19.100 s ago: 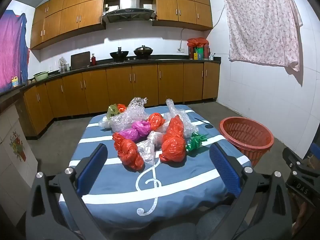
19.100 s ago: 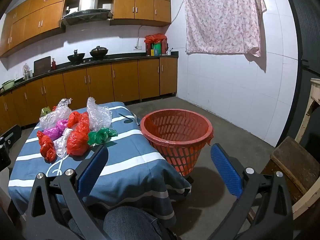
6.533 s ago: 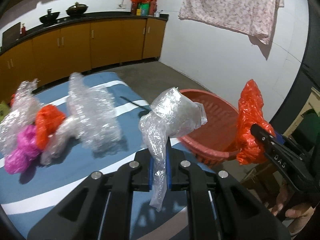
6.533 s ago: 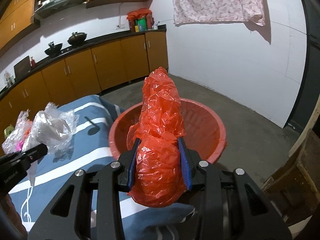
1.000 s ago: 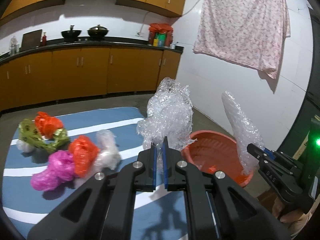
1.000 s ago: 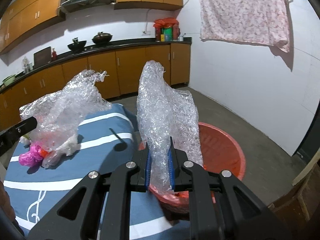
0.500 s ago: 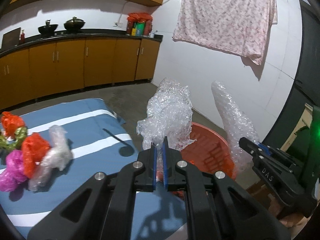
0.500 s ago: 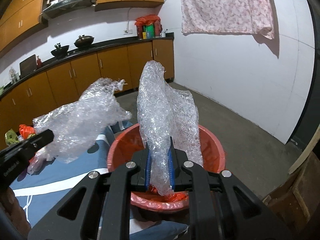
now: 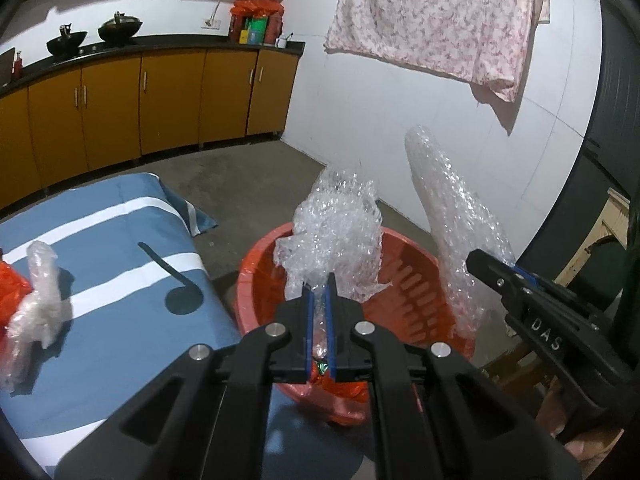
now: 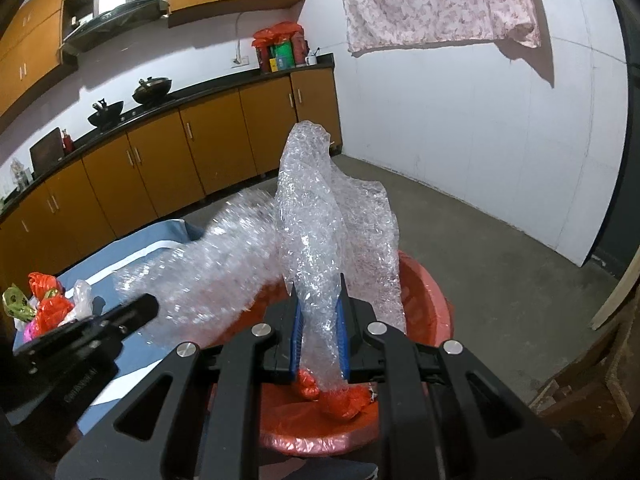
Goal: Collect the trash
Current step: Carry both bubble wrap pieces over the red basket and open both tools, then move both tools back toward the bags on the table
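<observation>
1. The left hand-held gripper (image 9: 319,300) is clamped on a crumpled bubble wrap piece (image 9: 334,236) over the red basket (image 9: 404,284).
2. At three o'clock, the right hand-held gripper (image 9: 486,266) holds a tall bubble wrap roll (image 9: 452,208).
3. At nine o'clock, a clear bag (image 9: 36,292) lies on the striped worktop (image 9: 120,240).

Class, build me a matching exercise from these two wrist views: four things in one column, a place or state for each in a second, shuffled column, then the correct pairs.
Things
1. left gripper
2. red basket
3. black woks
4. pink floral cloth

Places or states
A. hanging on the white wall
B. on the floor beside the blue striped table, red bags inside it
C. shut on a crumpled piece of bubble wrap
D. on the kitchen counter

Pairs: 1-C, 2-B, 3-D, 4-A
</observation>
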`<state>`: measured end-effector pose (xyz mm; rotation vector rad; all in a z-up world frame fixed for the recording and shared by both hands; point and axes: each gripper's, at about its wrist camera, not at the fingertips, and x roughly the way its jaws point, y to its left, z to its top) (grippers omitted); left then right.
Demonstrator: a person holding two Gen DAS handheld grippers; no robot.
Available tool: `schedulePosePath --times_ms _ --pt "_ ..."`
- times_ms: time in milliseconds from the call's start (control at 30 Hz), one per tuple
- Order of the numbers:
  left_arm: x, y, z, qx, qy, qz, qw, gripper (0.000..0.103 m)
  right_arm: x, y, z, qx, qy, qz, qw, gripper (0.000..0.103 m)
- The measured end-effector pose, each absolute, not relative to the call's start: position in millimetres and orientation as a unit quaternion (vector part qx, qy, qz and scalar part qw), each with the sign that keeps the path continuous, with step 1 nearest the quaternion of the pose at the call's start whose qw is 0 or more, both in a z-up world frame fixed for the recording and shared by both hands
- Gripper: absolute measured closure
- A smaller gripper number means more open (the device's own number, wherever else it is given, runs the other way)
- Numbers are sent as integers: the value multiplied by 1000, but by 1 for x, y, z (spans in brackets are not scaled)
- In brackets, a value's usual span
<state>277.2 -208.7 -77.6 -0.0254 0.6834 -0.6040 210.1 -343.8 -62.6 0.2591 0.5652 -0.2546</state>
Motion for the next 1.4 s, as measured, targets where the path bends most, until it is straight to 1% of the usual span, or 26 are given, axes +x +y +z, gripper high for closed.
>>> schedulePosePath --times_ms 33,67,100,133,167,200,233,333,367,400,433,467,500,533,600,800,967,1067,1200,1400 --pt "279 -210 -81 -14 334 -293 896 95 211 -346 -64 129 278 -122 944 88" --pt "281 -210 -83 -15 337 -294 895 92 211 -348 -66 132 279 -118 944 86" --pt "282 -210 -85 -17 340 -294 893 84 212 -351 -68 133 280 -116 944 84" --pt "284 -209 -86 -17 342 -294 892 78 212 -351 -70 135 282 -115 943 79" --pt "284 -208 -88 -19 342 -293 893 69 213 -353 -70 137 282 -114 943 75" --pt "285 -206 -89 -20 341 -292 893 65 212 -354 -72 140 281 -115 942 67" --pt "285 -205 -90 -19 342 -291 893 64 210 -354 -72 142 280 -116 942 61" --pt "286 -195 -92 -19 343 -278 897 58 204 -354 -72 142 278 -126 941 52" --pt "285 -189 -91 -21 343 -271 899 54 203 -355 -72 141 278 -130 941 49" --pt "285 -183 -90 -23 342 -265 901 47 198 -355 -72 138 276 -138 941 42" --pt "284 -175 -89 -27 339 -255 905 43 197 -356 -72 136 274 -143 941 34" --pt "281 -166 -88 -28 336 -244 909 36 193 -356 -73 135 272 -149 941 30" --pt "279 -158 -87 -29 331 -234 914 32 188 -355 -74 135 271 -154 940 25" --pt "276 -151 -86 -27 328 -227 917 30 186 -355 -75 136 272 -156 940 23" --pt "268 -134 -85 -23 320 -210 923 23 183 -352 -77 138 276 -157 938 20" --pt "242 -89 -79 2 301 -154 941 16 177 -334 -79 136 285 -147 937 19" --pt "228 -44 -76 9 296 -102 950 15 178 -307 -74 119 289 -125 942 19" --pt "220 -17 -77 10 296 -73 952 13 178 -293 -73 111 292 -111 943 16" --pt "213 20 -82 3 302 -37 953 11 182 -270 -74 103 302 -88 944 15" --pt "221 70 -81 -3 299 32 954 11 187 -236 -76 75 313 -55 945 15"
